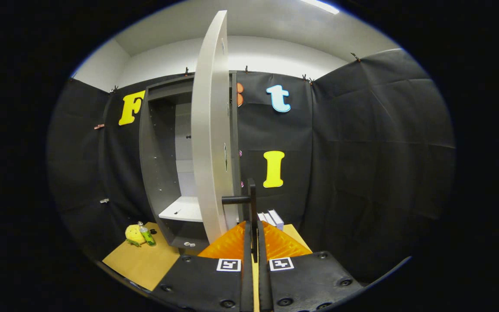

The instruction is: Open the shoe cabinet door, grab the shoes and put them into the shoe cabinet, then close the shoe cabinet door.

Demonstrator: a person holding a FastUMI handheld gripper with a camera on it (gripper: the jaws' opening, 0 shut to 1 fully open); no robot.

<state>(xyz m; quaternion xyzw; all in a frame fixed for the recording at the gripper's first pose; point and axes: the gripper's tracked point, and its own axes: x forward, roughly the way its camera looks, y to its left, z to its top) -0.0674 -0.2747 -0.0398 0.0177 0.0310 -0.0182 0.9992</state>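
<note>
The dark grey shoe cabinet (158,164) stands against the booth wall with its pale door (208,130) swung out toward me, nearly edge-on. Inside the cabinet a white shelf (182,210) is bare. The door's black handle (251,195) juts from the lower part of the door and runs down between my fingers. My gripper (254,229) is shut on that handle. Just beyond the fingers, to the right of the door, lie white objects (272,218) that may be the shoes; they are partly hidden.
A yellow plush toy (134,234) and a green bottle (147,235) sit on the tan board (145,264) left of the cabinet's foot. Black cloth walls close in on the left and right.
</note>
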